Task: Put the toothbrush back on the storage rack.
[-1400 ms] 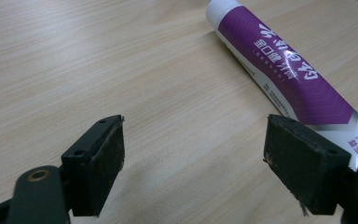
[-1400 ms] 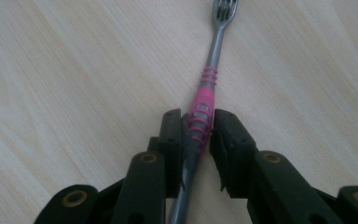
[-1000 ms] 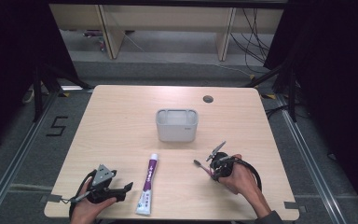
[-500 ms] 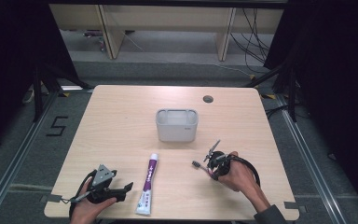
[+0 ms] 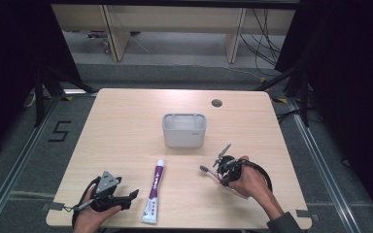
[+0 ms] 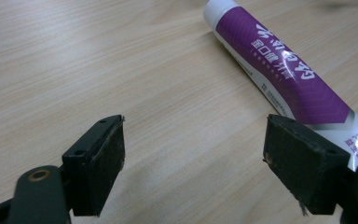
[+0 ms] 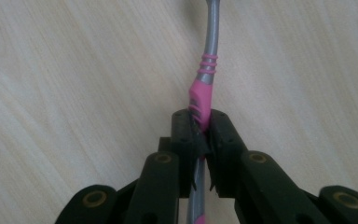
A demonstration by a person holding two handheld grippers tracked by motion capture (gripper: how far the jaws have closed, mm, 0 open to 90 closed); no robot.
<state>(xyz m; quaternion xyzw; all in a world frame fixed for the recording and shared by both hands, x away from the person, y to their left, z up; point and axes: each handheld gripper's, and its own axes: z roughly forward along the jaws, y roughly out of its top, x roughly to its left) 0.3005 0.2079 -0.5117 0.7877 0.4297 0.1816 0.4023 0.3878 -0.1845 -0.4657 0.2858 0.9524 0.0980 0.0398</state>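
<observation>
Right gripper [image 7: 200,130] clamped on the pink-grey toothbrush [image 7: 204,88] at lower right of the high view, so pickup looks done; left gripper [image 6: 193,158] jaws apart beside untouched toothpaste tube [image 6: 279,70]; grey holder [image 5: 184,130] mid-table seems empty.

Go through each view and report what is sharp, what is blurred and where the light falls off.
High view: table evenly lit, surroundings fall to near black. Left gripper view: toothpaste tube print crisp, wood softens toward the top. Right gripper view: toothbrush handle fairly sharp at the pads, its upper end and the wood grain soft.
</observation>
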